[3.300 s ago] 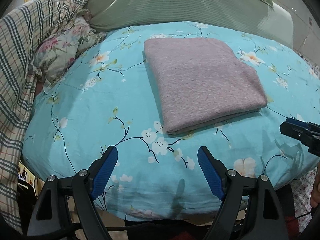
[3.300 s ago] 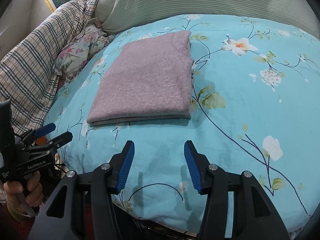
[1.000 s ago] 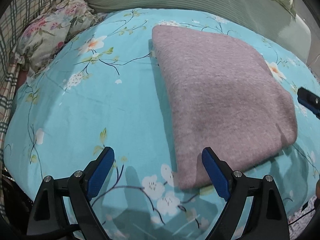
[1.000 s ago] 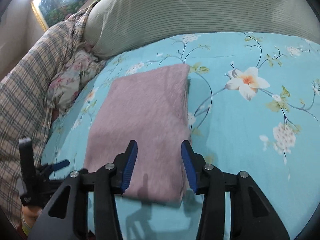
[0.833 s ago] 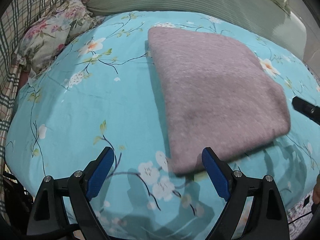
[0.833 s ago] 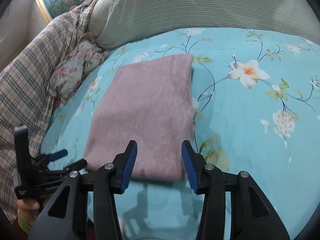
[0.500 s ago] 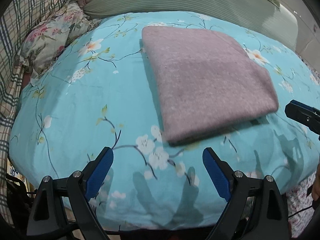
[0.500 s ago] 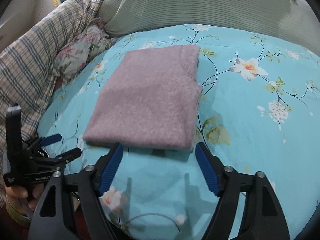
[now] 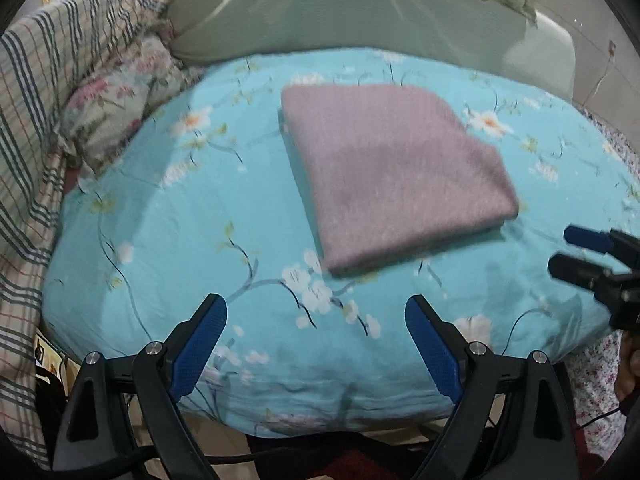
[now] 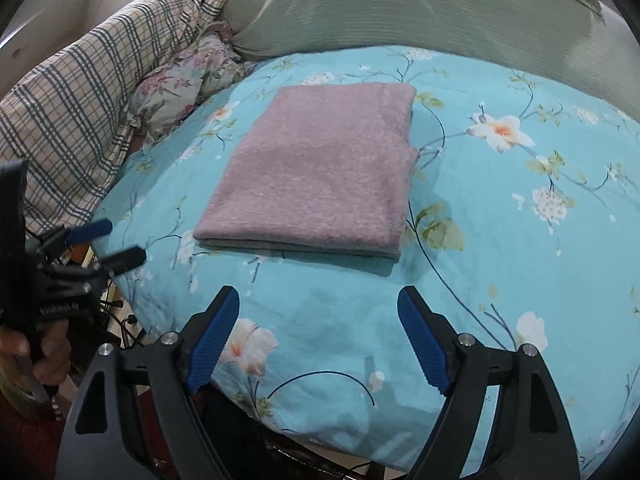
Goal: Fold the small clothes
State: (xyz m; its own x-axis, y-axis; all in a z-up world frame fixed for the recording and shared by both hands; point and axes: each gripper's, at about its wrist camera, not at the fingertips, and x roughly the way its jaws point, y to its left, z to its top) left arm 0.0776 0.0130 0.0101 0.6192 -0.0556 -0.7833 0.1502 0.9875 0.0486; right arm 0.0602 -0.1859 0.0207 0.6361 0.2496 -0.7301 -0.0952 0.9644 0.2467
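On the far left a checked blanket [image 10: 80, 112] is heaped up, with a flowery pillow [image 10: 180, 80] tucked beside it, and a big green pillow [image 10: 420, 8] lies along the far side of the bed [image 10: 520, 240]. The left tongs [image 9: 316, 344] hang over the near edge of the bed, wide open, with nothing in them. In the middle of the blue flowery sheet lies the purple cloth [image 10: 320, 172], folded into a neat flat square. A second ago the right tongs [image 10: 318, 340] were right at the cloth's near edge with their jaws much closer together; now they have pulled back to the near side, and their jaws are opening with nothing between them. The cloth has stayed in its place, and both tongs are clear of it. So this piece looks folded and let go, and the job for it seems done.
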